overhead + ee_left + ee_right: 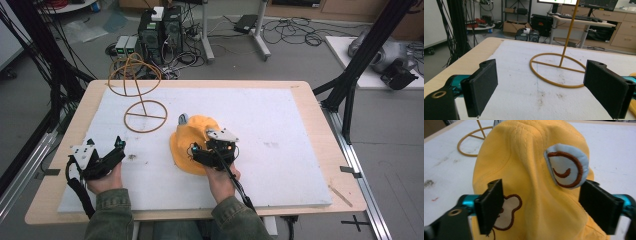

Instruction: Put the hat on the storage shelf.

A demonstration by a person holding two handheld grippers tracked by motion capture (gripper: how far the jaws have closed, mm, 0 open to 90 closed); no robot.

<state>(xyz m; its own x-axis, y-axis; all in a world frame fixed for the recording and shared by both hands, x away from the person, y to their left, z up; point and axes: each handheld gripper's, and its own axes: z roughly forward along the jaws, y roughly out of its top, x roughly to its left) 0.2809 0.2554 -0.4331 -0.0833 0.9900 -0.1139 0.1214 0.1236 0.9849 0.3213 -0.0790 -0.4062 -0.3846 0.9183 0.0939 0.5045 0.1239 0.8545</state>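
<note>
Right hand-held gripper (539, 207) of mine stands with its jaws apart on both sides of the yellow cap (531, 170), not yet pressing the cloth. On the table (280, 120), the cap lies near the middle, and the wire stand (142, 92) is at about 10 o'clock from it. To do this grasp well, I think I should pinch a firm fold of the crown, not the soft blue ear (567, 166). My left hand-held gripper (541, 87) is open with nothing between its jaws

Yellow cap (534, 182) lay crumpled, crown up, mid-surface on the white foam sheet (280, 130). Light-blue ear patch with brown spiral on one side, brown-outlined cream patch low on front.
</note>
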